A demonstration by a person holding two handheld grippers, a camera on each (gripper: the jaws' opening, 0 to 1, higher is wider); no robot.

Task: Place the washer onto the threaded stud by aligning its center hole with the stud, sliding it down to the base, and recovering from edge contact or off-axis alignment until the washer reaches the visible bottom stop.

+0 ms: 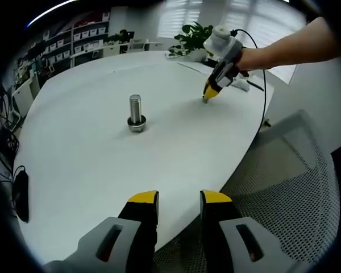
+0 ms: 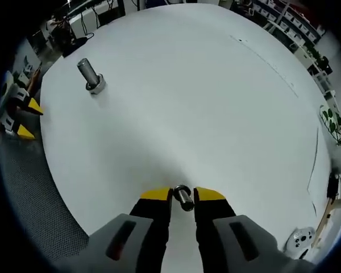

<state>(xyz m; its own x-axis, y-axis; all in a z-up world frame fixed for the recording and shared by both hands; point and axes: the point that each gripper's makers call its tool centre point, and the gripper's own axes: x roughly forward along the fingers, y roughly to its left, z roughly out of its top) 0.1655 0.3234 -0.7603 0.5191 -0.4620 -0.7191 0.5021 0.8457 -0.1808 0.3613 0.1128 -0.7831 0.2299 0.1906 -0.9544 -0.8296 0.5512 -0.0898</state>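
the threaded stud (image 1: 136,110) stood upright on the white tabletop (image 1: 91,153), seated on a grey hexagonal base (image 1: 137,125). in the left gripper view it sat at about 11 o'clock from the left gripper (image 1: 179,197), well apart from it. the left gripper's jaws were parted with a clear gap and nothing lay between the yellow tips; they hung over the near edge of the tabletop, with a grey mesh chair seat (image 1: 284,187) at 4 o'clock.

in the same view the right gripper (image 1: 207,99) came in at 1 o'clock, held by a person's hand (image 1: 247,58) with a bare forearm reaching in from the right. its yellow tips were down at the tabletop surface, well apart from the stud. a black cable (image 1: 262,68) ran from its body.

in the right gripper view the right gripper (image 2: 182,195) had its jaws drawn close onto the washer (image 2: 182,196), a small dark metal ring pinched between the yellow tips, just above or on the tabletop; contact with the surface could not be told. the stud (image 2: 87,71) lay at 11 o'clock, far across the tabletop, so the washer was not on it. the left gripper's yellow tips (image 2: 29,118) showed at 9 o'clock beside the tabletop edge. a potted plant (image 1: 193,37) and shelving (image 1: 79,42) stood beyond the tabletop.
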